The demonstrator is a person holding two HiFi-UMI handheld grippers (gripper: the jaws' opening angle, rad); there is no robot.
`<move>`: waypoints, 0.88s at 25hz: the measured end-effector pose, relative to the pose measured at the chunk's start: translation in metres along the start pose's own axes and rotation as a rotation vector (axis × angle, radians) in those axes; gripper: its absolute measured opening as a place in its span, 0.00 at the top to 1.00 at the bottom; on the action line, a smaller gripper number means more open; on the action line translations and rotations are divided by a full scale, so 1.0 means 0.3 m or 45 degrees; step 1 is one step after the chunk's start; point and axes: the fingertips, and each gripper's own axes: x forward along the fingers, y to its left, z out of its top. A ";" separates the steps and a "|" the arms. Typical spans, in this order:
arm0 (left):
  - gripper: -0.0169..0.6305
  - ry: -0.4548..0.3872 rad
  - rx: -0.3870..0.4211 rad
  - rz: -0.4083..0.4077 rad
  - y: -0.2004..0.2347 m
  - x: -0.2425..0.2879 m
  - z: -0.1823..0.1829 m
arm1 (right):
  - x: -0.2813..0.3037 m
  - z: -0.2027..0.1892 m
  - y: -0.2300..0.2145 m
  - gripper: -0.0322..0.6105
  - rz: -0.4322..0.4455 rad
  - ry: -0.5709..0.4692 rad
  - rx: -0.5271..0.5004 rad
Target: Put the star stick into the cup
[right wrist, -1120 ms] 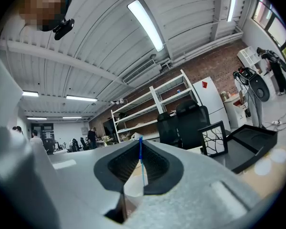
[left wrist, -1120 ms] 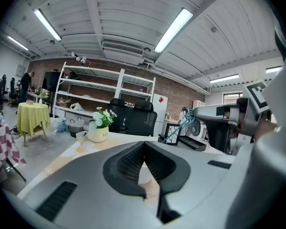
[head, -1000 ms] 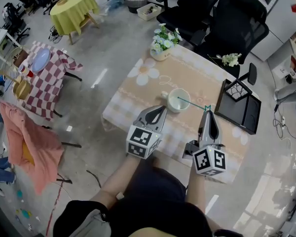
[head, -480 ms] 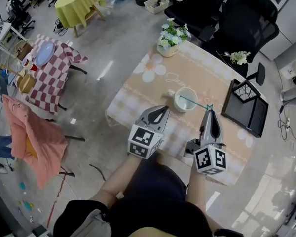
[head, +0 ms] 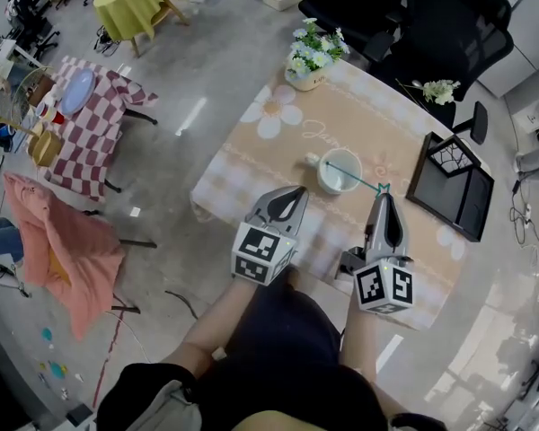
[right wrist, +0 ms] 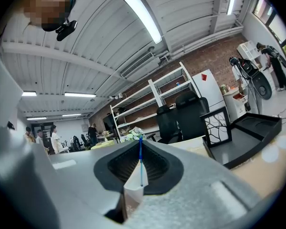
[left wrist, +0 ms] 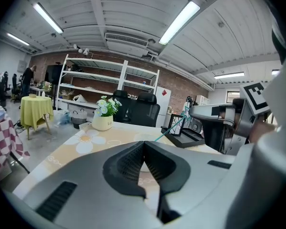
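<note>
Head view, looking steeply down: a person seated at a cloth-covered worktop (head: 278, 151) holds a two-jawed tool in each hand. The right tool (head: 384, 197) has its jaws pinched on the star stick (head: 359, 180), a thin teal rod gripped at its star end. The rod slants away to the left, and its far tip lies inside the mouth of the white cup (head: 322, 178) near the middle of the worktop. Whether the tip touches the cup's bottom cannot be told. Right gripper view confirms the grip, with the stick (right wrist: 141, 166) standing as a fine blue line between the pressed-together jaws of that tool (right wrist: 139, 144). The left tool (head: 298, 190) hovers near the cup, apart from it. Left gripper view shows its jaws (left wrist: 144, 142) pressed together with nothing between them, and the stick (left wrist: 169, 130) crossing behind. A flower pot (head: 307, 77) stands at the worktop's far edge, and a black tray (head: 449, 191) lies at its right end. Black office chairs (head: 449, 25) stand beyond.
</note>
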 end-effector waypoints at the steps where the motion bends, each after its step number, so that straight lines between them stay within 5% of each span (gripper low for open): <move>1: 0.96 0.002 0.000 -0.002 -0.003 0.001 -0.003 | -0.003 -0.004 -0.001 0.92 0.000 0.003 0.000; 22: 0.96 0.037 0.013 -0.046 -0.091 0.008 -0.037 | -0.070 -0.071 -0.043 0.92 -0.013 0.075 0.000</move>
